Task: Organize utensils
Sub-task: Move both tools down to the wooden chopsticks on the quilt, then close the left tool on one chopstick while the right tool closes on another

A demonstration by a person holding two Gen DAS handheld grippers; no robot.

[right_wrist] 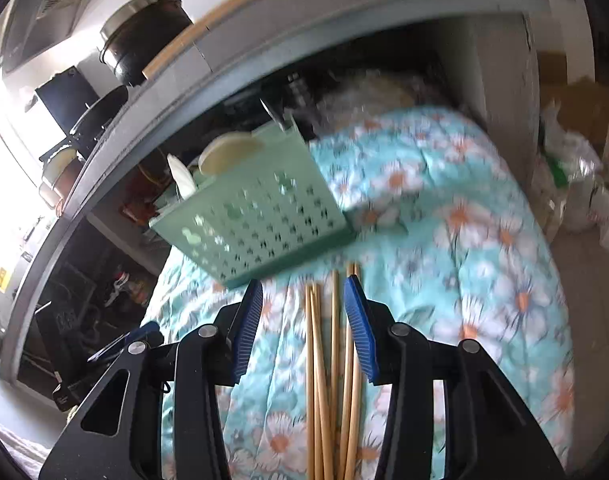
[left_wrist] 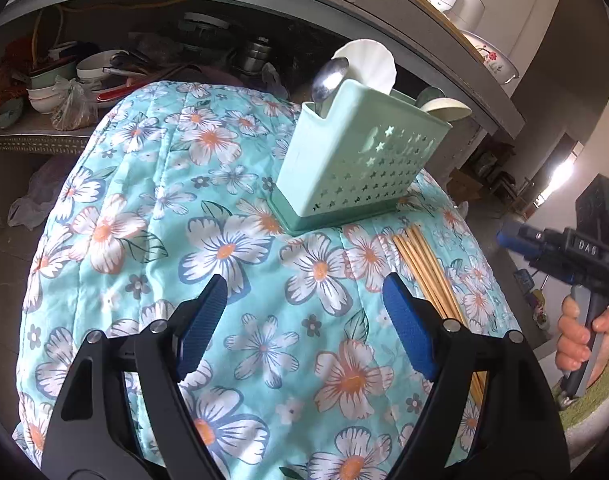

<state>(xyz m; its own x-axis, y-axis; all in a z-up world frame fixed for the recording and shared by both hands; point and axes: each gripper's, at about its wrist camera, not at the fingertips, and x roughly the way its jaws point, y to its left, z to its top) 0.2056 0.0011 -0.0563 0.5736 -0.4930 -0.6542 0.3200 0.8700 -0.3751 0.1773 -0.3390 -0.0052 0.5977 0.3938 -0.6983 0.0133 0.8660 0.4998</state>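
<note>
A mint-green perforated utensil holder [left_wrist: 356, 164] stands on a floral quilted cloth [left_wrist: 176, 208]; it also shows in the right wrist view [right_wrist: 260, 208]. It holds a metal spoon [left_wrist: 329, 78] and cream plastic spoons [left_wrist: 368, 65]. Several bamboo chopsticks [left_wrist: 424, 268] lie on the cloth to the holder's right. My left gripper [left_wrist: 304, 320] is open and empty above the cloth, in front of the holder. My right gripper [right_wrist: 304, 320] is open, its fingers either side of the chopsticks [right_wrist: 332, 360], above them. The right gripper's body [left_wrist: 572, 256] shows in the left wrist view.
A grey shelf unit behind the cloth holds bowls [left_wrist: 44, 88] and pans. A counter above carries a dark pot [right_wrist: 144, 40] and a white appliance [left_wrist: 452, 0]. Plastic bags [right_wrist: 576, 176] lie on the floor at the right.
</note>
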